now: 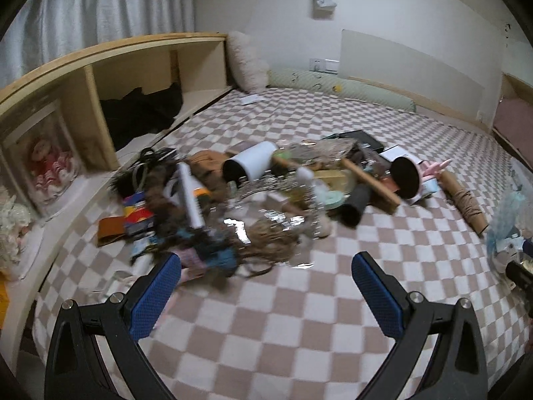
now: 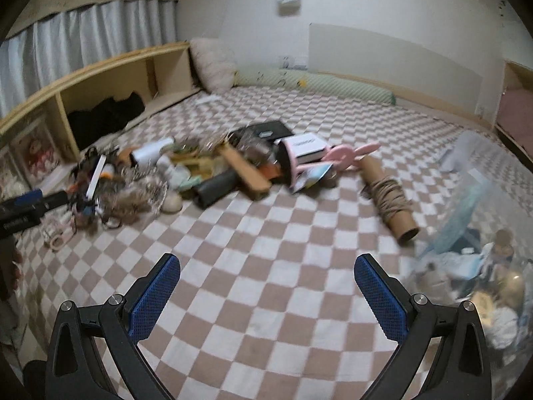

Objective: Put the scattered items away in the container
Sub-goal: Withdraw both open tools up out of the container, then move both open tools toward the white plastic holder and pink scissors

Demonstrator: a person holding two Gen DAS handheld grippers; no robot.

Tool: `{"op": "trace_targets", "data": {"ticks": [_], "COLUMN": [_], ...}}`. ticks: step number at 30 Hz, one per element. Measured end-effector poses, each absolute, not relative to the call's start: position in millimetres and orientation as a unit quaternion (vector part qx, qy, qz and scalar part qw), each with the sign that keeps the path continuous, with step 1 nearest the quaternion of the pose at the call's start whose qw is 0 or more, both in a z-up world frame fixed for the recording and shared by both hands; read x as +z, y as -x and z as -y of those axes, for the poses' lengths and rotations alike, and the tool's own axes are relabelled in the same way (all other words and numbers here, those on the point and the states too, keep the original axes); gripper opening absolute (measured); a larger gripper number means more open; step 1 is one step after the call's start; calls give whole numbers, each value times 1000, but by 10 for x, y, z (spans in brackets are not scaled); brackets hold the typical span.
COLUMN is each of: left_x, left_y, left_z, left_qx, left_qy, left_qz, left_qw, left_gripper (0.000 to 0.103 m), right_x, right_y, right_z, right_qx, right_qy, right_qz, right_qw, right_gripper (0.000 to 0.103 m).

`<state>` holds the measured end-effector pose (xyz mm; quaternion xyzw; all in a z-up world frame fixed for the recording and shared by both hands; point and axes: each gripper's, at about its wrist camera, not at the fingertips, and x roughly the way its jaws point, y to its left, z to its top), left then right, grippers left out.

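Observation:
A heap of scattered items (image 1: 260,193) lies across the middle of a checkered bed: a white tube (image 1: 251,163), a black cylinder (image 1: 356,205), a wooden block (image 1: 369,183), brown wig-like hair (image 1: 269,238). My left gripper (image 1: 266,266) hangs open just in front of the heap, holding nothing. In the right wrist view the same heap (image 2: 186,173) lies further off, with a cardboard tube wound with twine (image 2: 389,200) to its right. A clear plastic container (image 2: 479,243) with several items inside stands at the right. My right gripper (image 2: 266,266) is open over bare blanket.
A wooden shelf unit (image 1: 100,76) runs along the left of the bed, holding black cloth (image 1: 143,113) and a framed doll (image 1: 46,163). Pillows (image 1: 248,61) and a green bolster (image 1: 333,85) line the far wall. The left gripper's body (image 2: 26,206) shows at the right wrist view's left edge.

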<state>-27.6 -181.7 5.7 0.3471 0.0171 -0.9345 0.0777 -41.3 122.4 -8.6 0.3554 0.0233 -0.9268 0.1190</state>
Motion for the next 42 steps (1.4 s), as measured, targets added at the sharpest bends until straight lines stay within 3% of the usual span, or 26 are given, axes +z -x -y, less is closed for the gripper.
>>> {"op": "trace_targets", "data": {"ticks": [29, 42], "left_x": [-756, -1014], "left_y": [-345, -168], "left_z": [3340, 3451], "left_qx": [-893, -889], "left_qy": [-396, -410], "left_qz": [-5, 7], "left_qw": [213, 204], "left_gripper": [103, 103], "right_x": [-1032, -1280], "right_y": [306, 239], "right_z": [-455, -354], "right_qx": [-878, -870], "right_qy": [-440, -447], "right_qz": [-72, -92], "right_qw": [172, 188], "right_gripper": [103, 103]}}
